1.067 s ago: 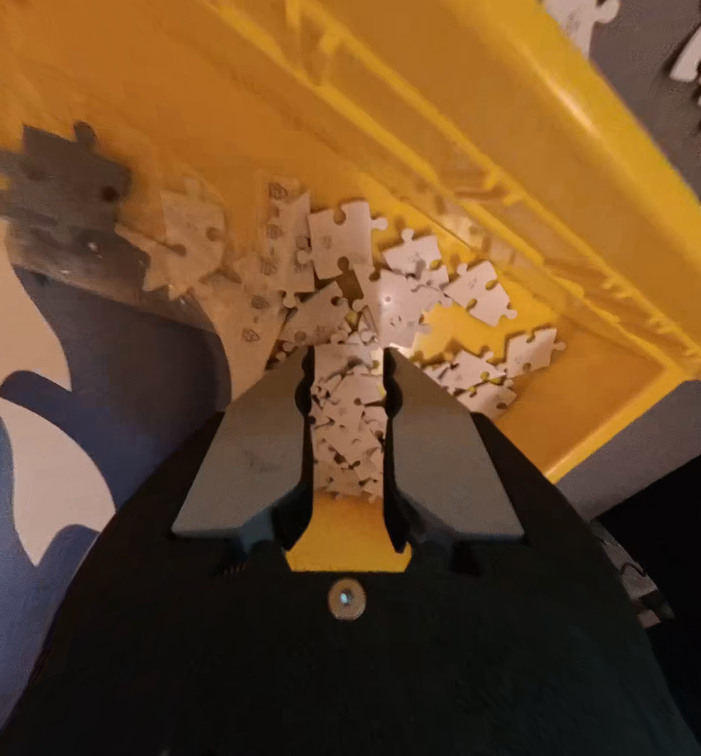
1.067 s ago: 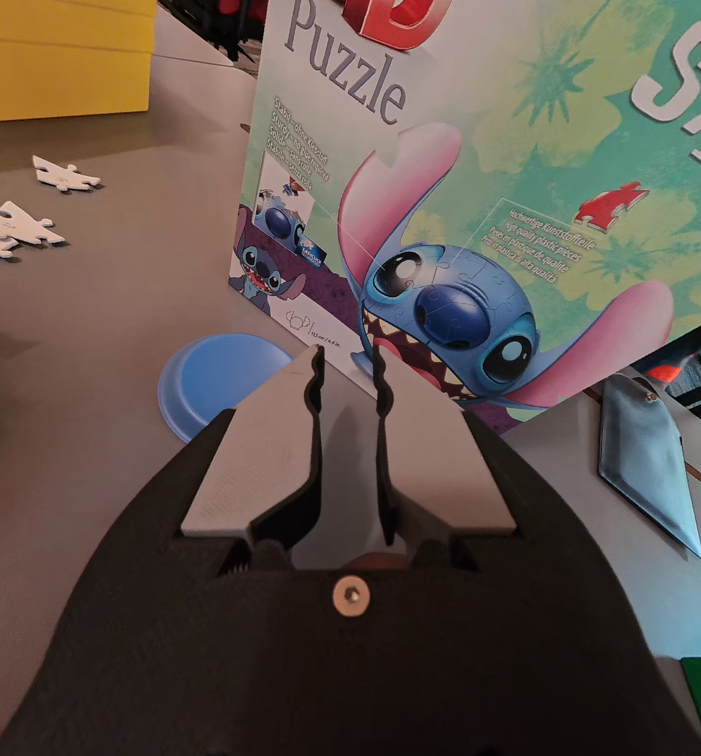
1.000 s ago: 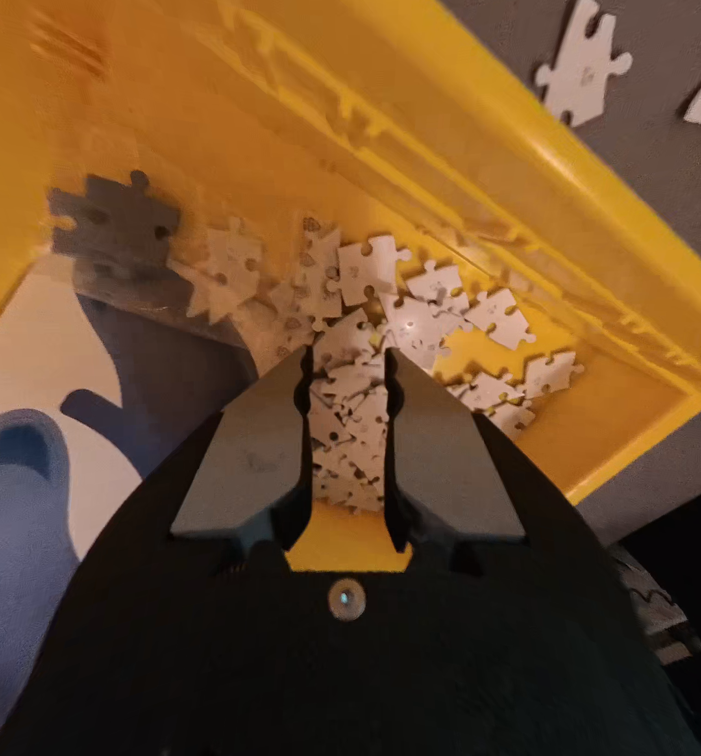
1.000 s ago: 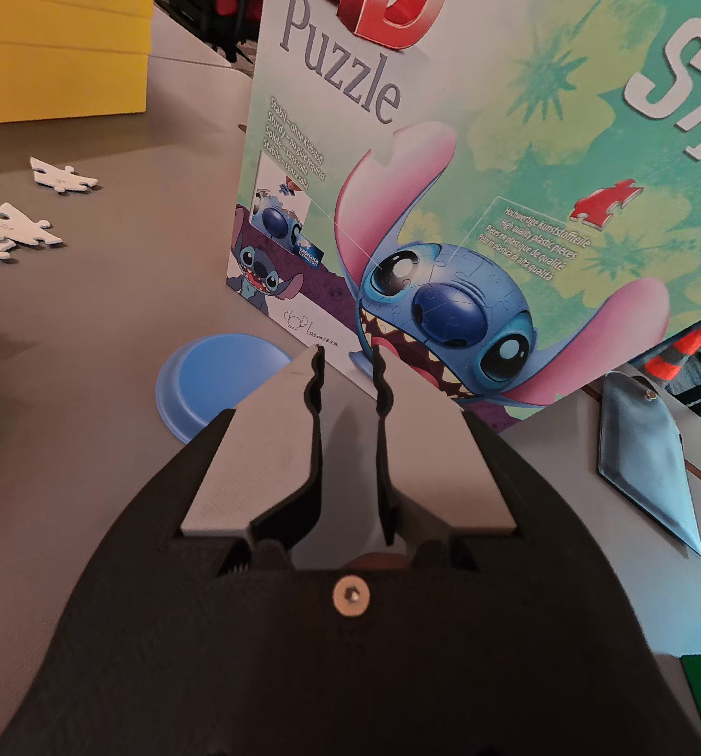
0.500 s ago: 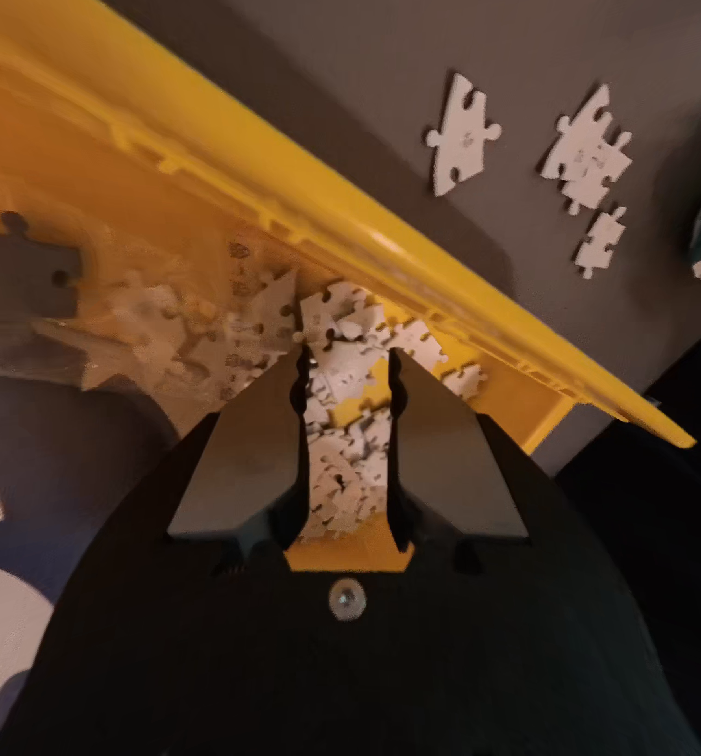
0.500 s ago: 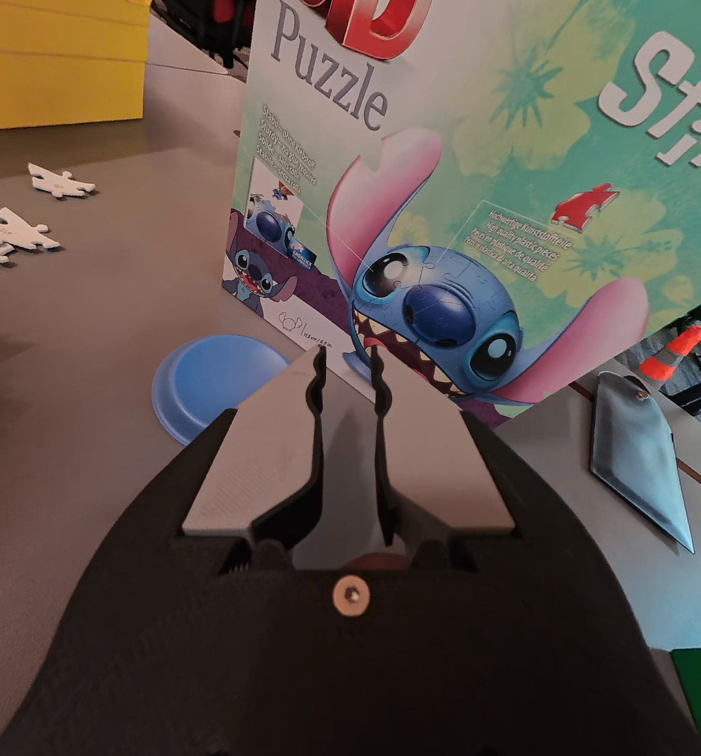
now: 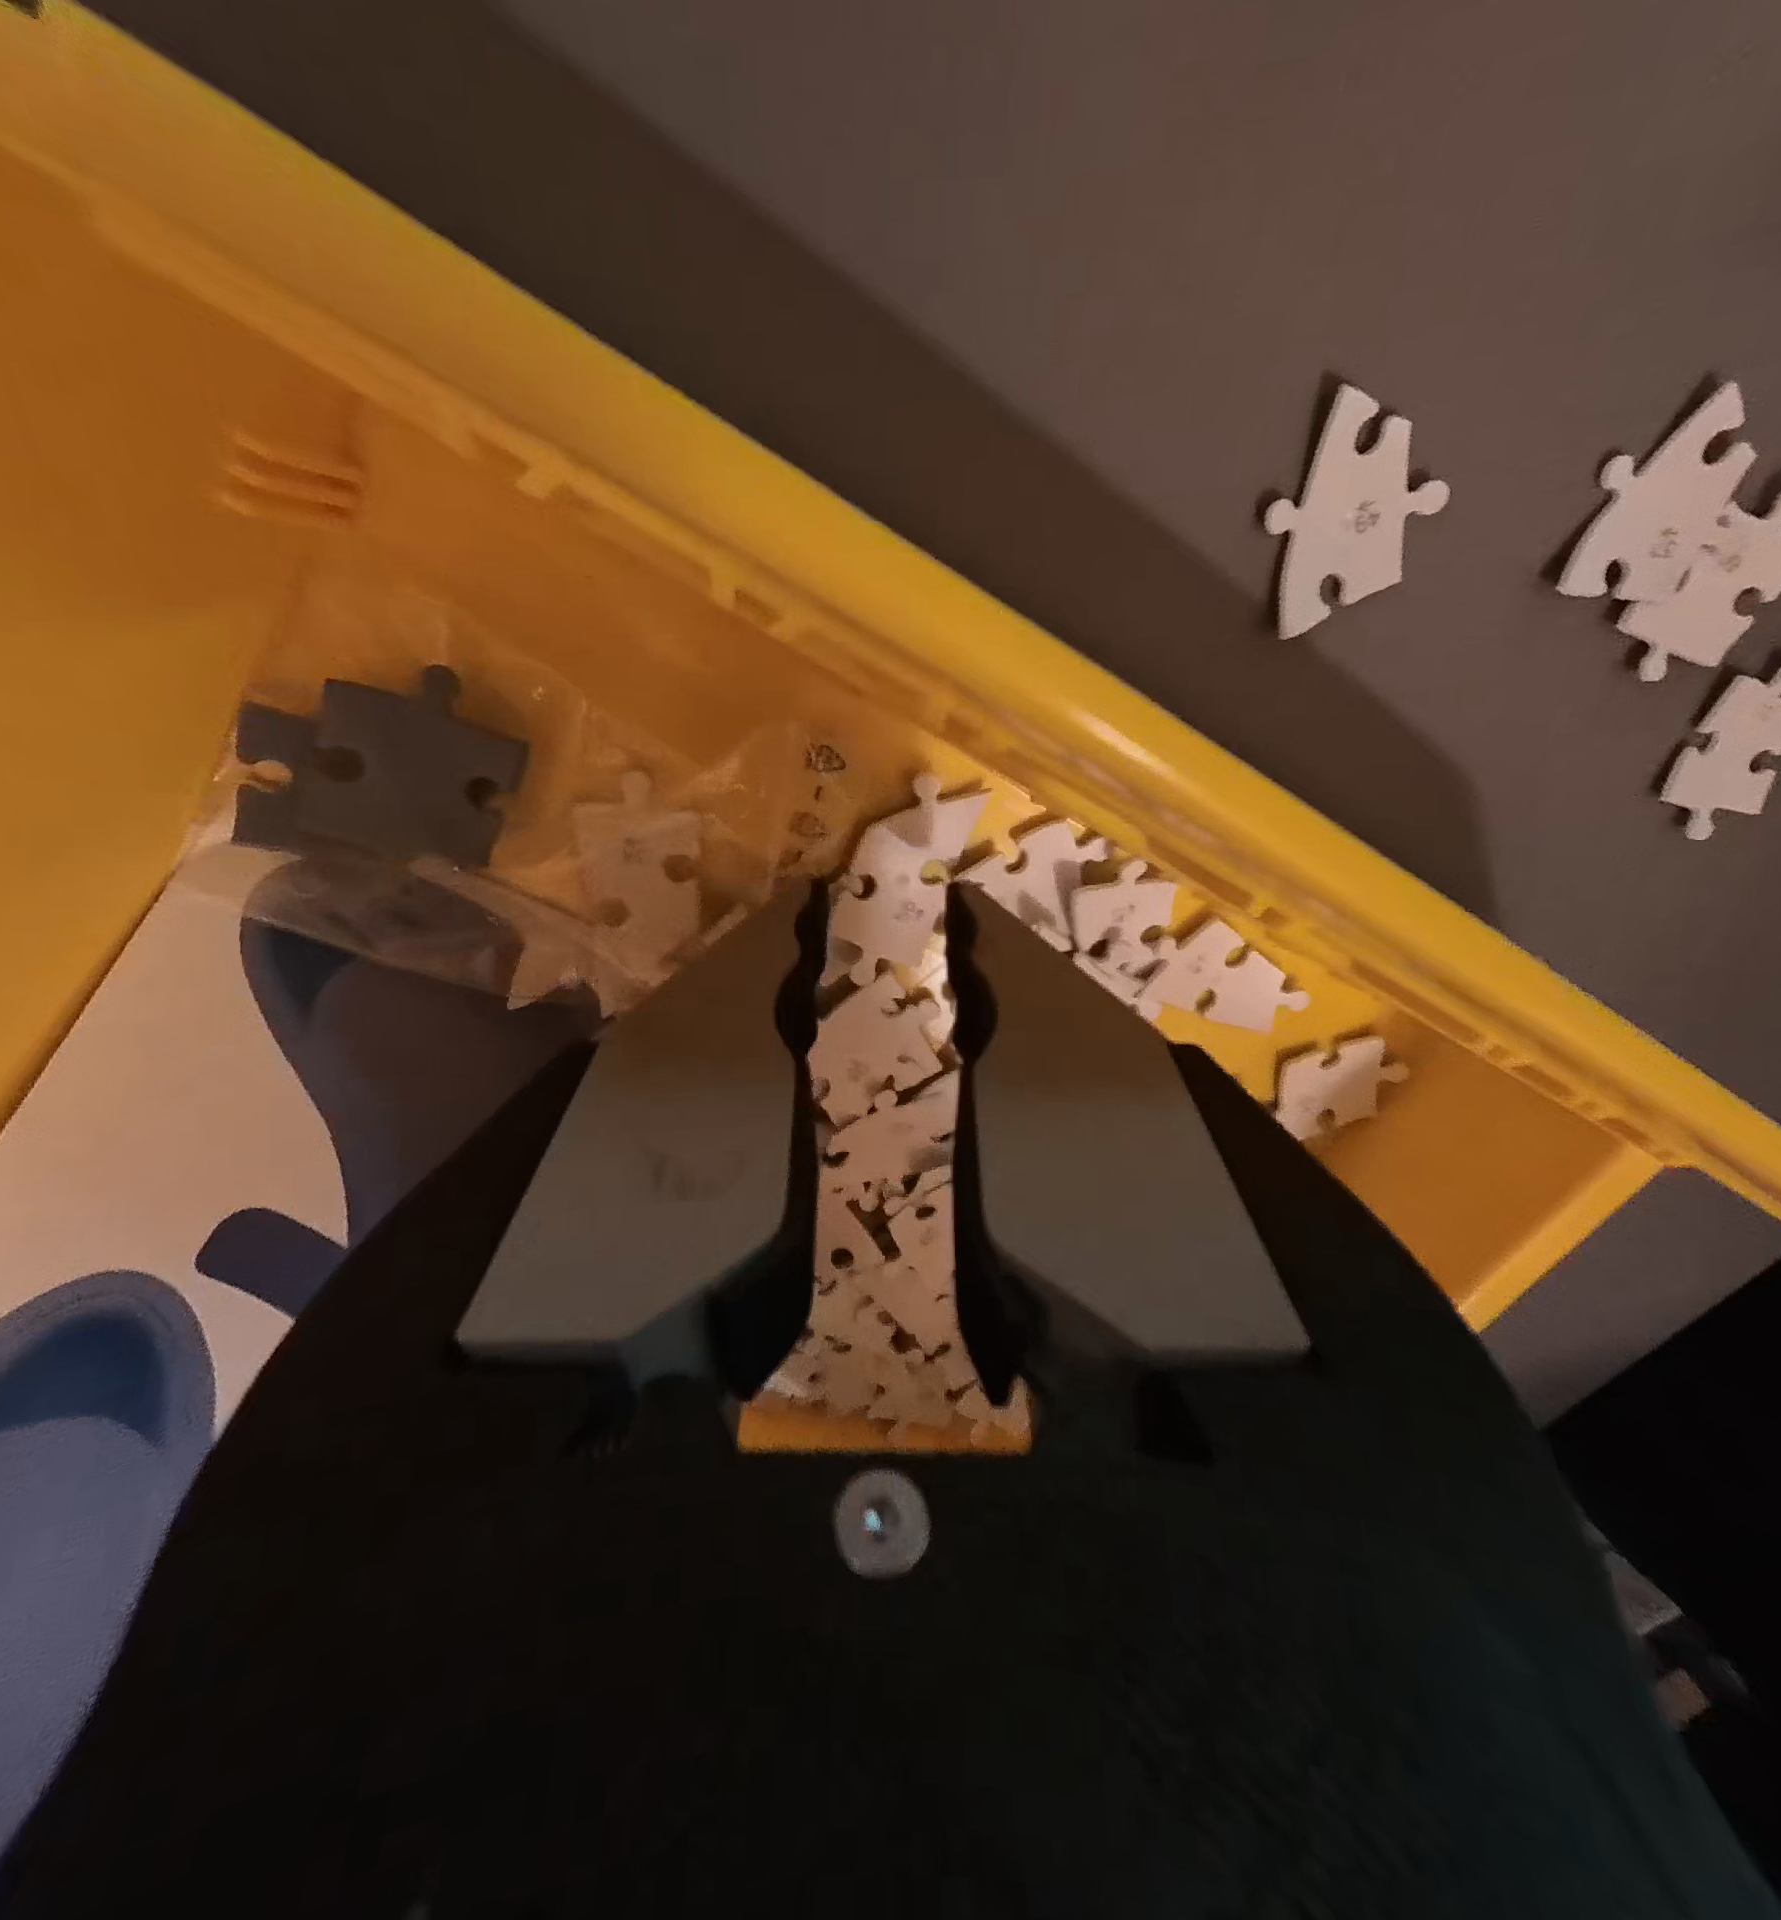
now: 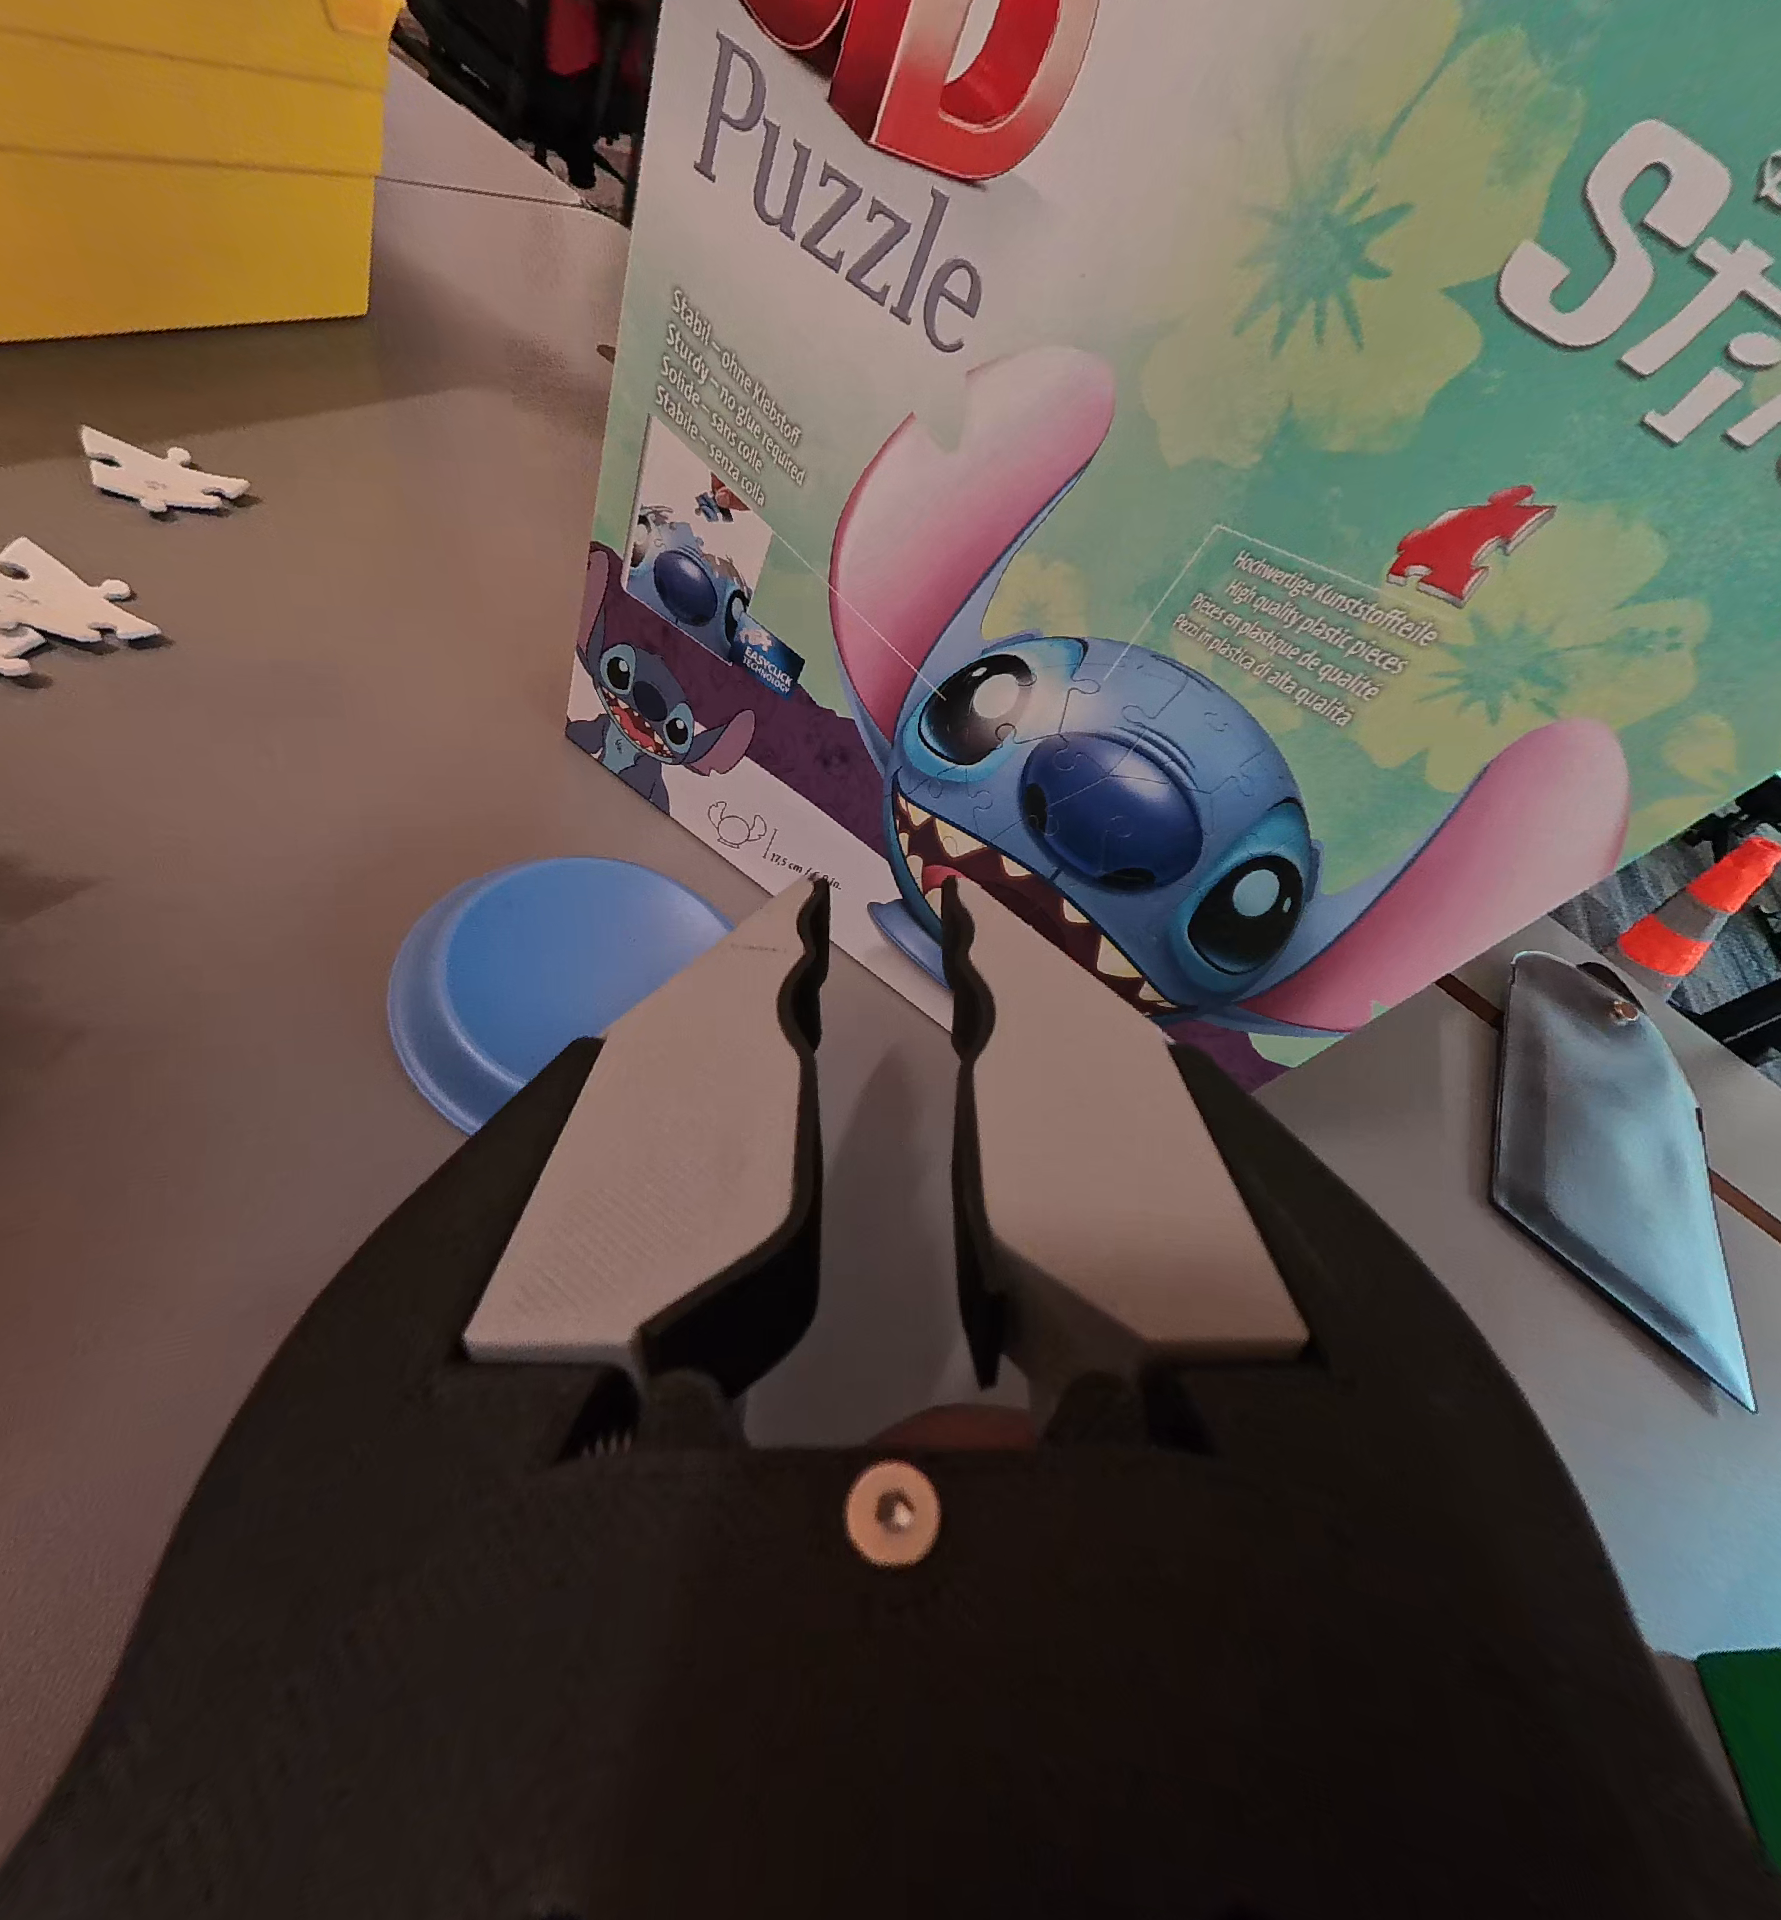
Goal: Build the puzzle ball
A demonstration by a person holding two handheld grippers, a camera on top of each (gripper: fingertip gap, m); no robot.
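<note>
Since a second ago, the left tool (image 7: 881, 894) has tipped, so more of the dark grey counter (image 7: 1073, 260) shows past the long rim of the yellow plastic bin (image 7: 657, 436). Its two fingers stand a little apart and hold nothing. They hang over a heap of white plastic puzzle pieces (image 7: 886, 1091) in the bin's corner.

I think this is the picking step: get one piece out of the heap. The next move needs the tips to go down and pinch just one piece by its edge.

The right tool (image 8: 881, 899) waits, fingers apart and empty, near a round blue plastic stand (image 8: 543, 966) and the tall colourful puzzle box (image 8: 1229, 416).

A few white pieces (image 7: 1686, 561) lie loose on the counter. No built ball shows anywhere. Much of the heap hides behind the left tool, and the picture is blurry there.
</note>
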